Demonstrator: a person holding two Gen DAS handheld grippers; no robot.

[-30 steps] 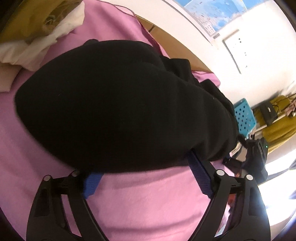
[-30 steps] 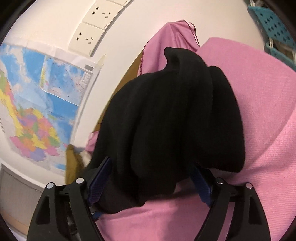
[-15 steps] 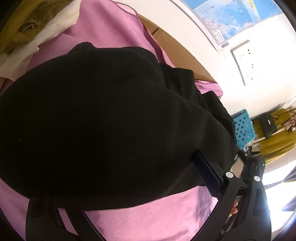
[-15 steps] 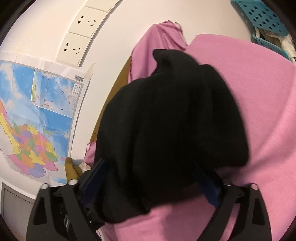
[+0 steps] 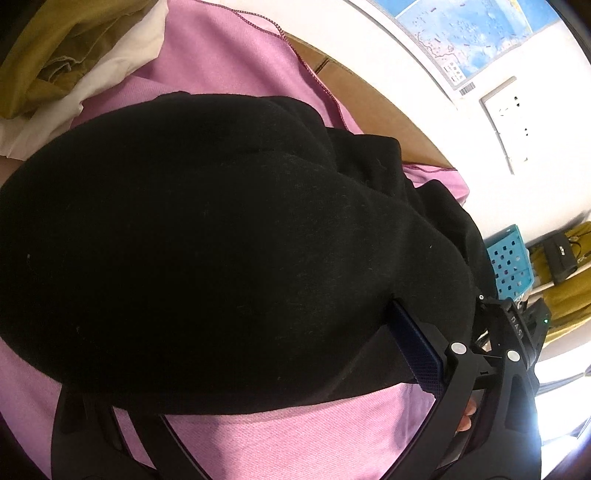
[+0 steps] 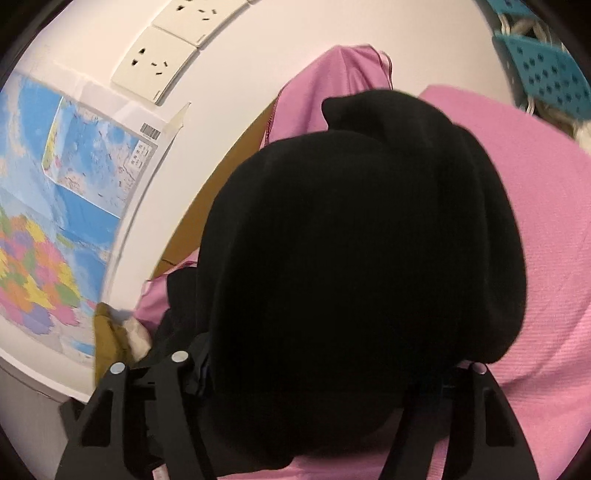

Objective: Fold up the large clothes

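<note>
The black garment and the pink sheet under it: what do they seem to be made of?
Black garment: probably a soft knit, wool or fleece; matt, with lint specks and faint ribbing. Pink sheet: woven cloth, perhaps cotton; a fine weave shows, with a stitched hem.

**Two close views over one black garment**

Your left wrist view looks steeply down, very near the black garment (image 5: pixel 221 251), the wall map (image 5: pixel 476 33) beyond it. Your right wrist view faces the black garment (image 6: pixel 362 258) closely too, the wall map (image 6: pixel 55 206) left of it. Both share garment, map and pink cloth (image 5: pixel 229 66).
</note>
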